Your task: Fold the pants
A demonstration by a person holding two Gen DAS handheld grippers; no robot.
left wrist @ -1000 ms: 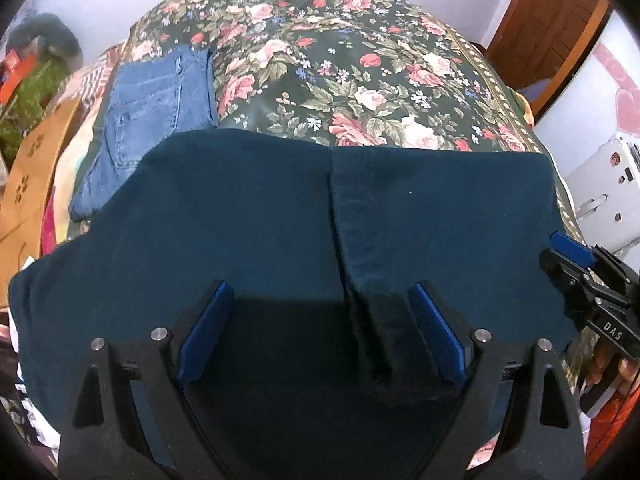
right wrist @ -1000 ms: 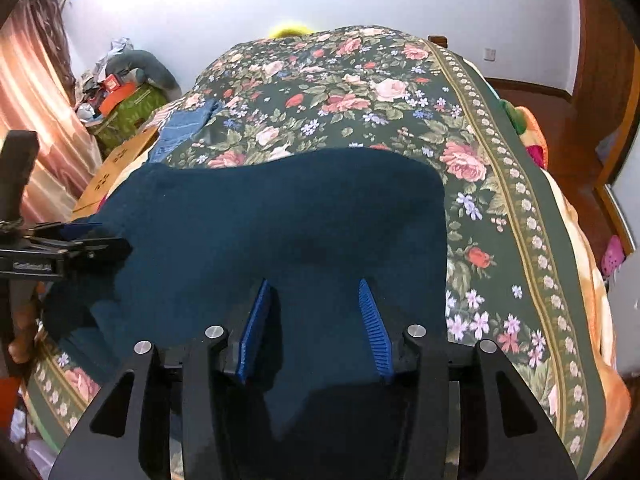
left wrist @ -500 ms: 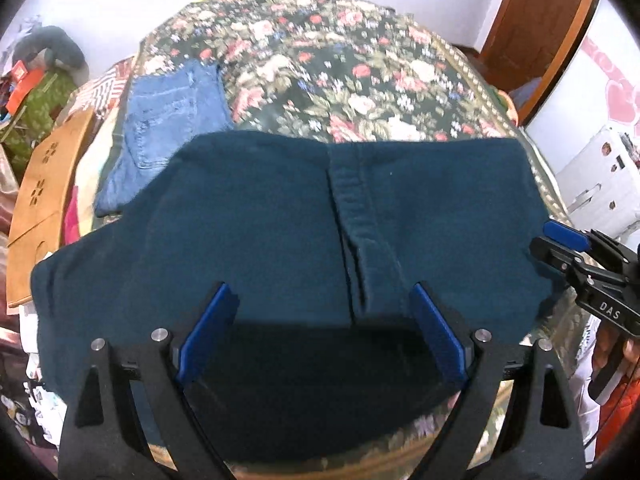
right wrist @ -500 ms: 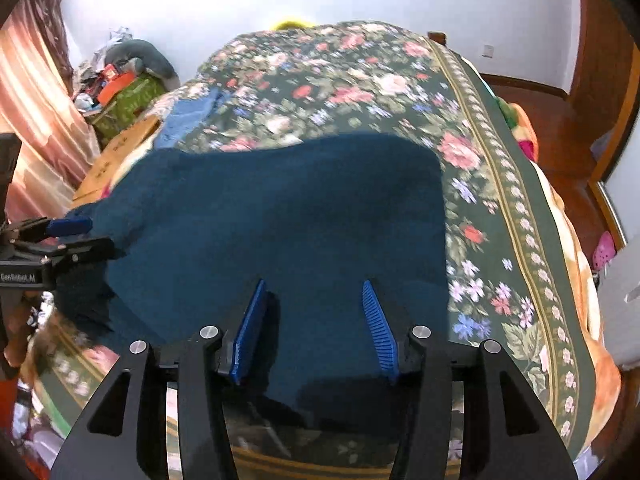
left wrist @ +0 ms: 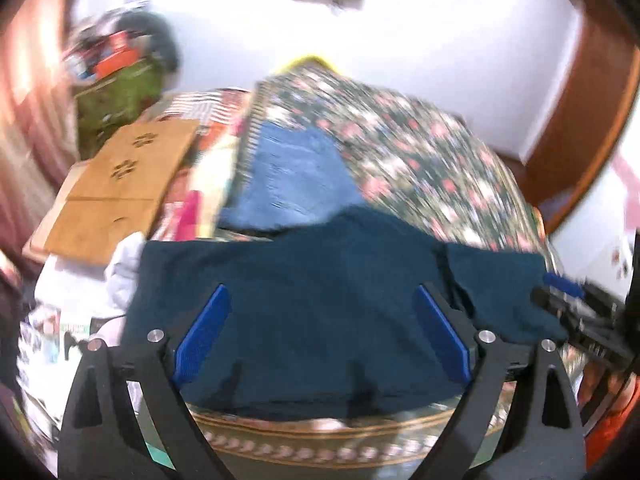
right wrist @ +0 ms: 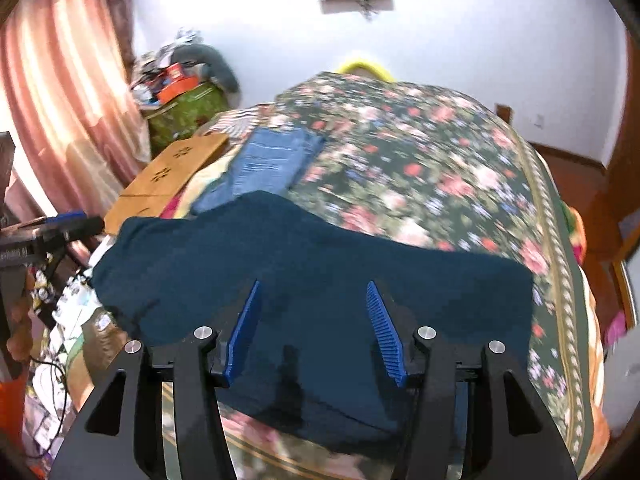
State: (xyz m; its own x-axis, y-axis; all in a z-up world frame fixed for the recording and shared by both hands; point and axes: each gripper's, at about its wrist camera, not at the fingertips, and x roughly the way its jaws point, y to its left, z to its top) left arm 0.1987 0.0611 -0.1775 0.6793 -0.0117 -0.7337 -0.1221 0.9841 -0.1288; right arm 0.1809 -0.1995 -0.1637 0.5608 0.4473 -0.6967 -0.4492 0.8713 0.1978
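Note:
Dark teal pants [left wrist: 328, 280] lie folded flat across the near end of the bed, also in the right wrist view [right wrist: 320, 280]. A seam runs down their right part [left wrist: 452, 280]. My left gripper [left wrist: 320, 328] is open and empty above the pants' near edge. My right gripper [right wrist: 314, 328] is open and empty above the pants' near right part. The left gripper shows at the left of the right wrist view [right wrist: 52, 228], and the right gripper at the right of the left wrist view [left wrist: 576, 304].
The bed carries a dark floral bedspread [right wrist: 440, 152]. Folded blue jeans [left wrist: 292, 176] lie on its left side behind the teal pants. A wooden board [left wrist: 120, 184], a green box [right wrist: 184, 112] and clutter stand left of the bed. A door [left wrist: 580, 120] is at right.
Both grippers have pulled back and tilted up from the pants, so more of the room and wall shows. The left view has swung left. Both stayed open.

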